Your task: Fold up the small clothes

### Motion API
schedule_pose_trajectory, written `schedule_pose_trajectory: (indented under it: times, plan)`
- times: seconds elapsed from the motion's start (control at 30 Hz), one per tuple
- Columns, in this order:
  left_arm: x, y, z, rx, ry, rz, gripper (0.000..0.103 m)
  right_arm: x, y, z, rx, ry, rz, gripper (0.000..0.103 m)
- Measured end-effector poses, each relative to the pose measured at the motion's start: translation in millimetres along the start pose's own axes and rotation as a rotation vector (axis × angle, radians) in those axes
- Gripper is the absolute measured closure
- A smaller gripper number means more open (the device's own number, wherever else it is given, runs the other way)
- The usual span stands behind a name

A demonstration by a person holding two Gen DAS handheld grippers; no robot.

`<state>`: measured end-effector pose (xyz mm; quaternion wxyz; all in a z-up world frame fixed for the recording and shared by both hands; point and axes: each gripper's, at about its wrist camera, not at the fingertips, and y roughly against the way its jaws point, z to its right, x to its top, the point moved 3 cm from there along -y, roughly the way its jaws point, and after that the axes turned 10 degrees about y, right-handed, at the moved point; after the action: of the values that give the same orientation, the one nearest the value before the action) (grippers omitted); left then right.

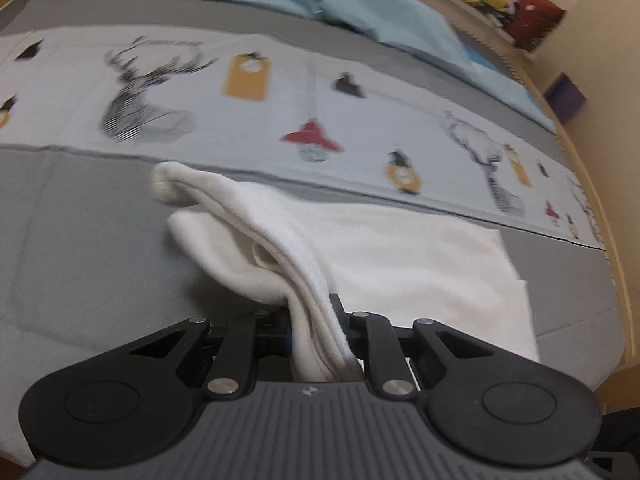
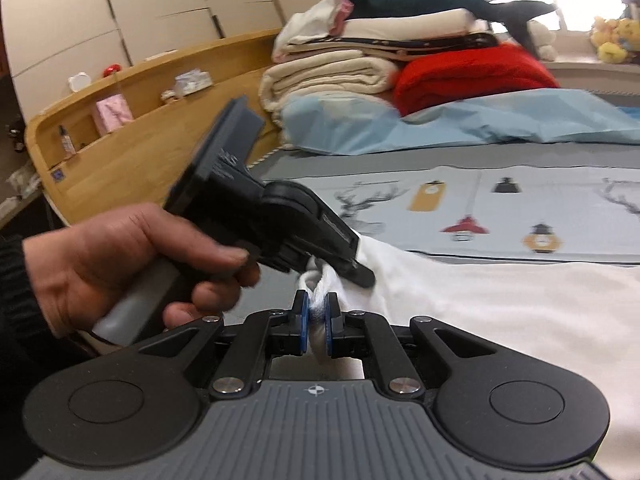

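Both pairs of fingers are clamped on the white garment (image 2: 500,312), which lies spread on the grey bedspread (image 1: 80,240) below its printed band. Right gripper (image 2: 318,326) pinches a bunched fold between its blue pads (image 2: 305,322); left gripper (image 1: 316,328) grips a thick hem, lifting a rolled ridge of cloth off the bed. Bare bedspread lies open to the left of the garment, and the wooden bed frame (image 1: 600,208) bounds the far side. Only the right view shows the person's left hand (image 2: 132,264) and the stacked blankets (image 2: 332,68) by the headboard.
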<state>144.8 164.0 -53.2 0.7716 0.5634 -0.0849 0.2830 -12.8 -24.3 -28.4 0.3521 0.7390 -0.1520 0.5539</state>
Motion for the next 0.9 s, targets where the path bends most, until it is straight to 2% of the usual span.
schedule_pose_trajectory:
  times: [0.23,0.4,0.53,0.63,0.7,0.8,0.9]
  plan:
    - [-18,-28,101,-0.106,-0.117,-0.002,0.087,-20,49,61,-0.205,-0.061,-0.011,0.096]
    - [-49,-39,178,-0.230,-0.234,0.026,0.087,-39,93,101,-0.359,-0.082,-0.010,0.096]
    - [-77,-52,222,-0.314,-0.324,-0.008,0.077,-56,121,130,-0.502,-0.102,-0.046,0.096]
    - [-93,-66,233,-0.318,-0.375,-0.070,0.067,-72,131,149,-0.576,-0.123,-0.114,0.096]
    - [-98,-70,234,-0.293,-0.400,-0.077,0.066,-84,130,157,-0.600,-0.136,-0.174,0.096]
    - [-89,-67,221,-0.305,-0.350,-0.055,0.064,-99,120,161,-0.623,-0.131,-0.273,0.096]
    - [-72,-58,201,-0.319,-0.270,-0.030,0.064,-116,107,179,-0.609,-0.218,-0.374,0.096]
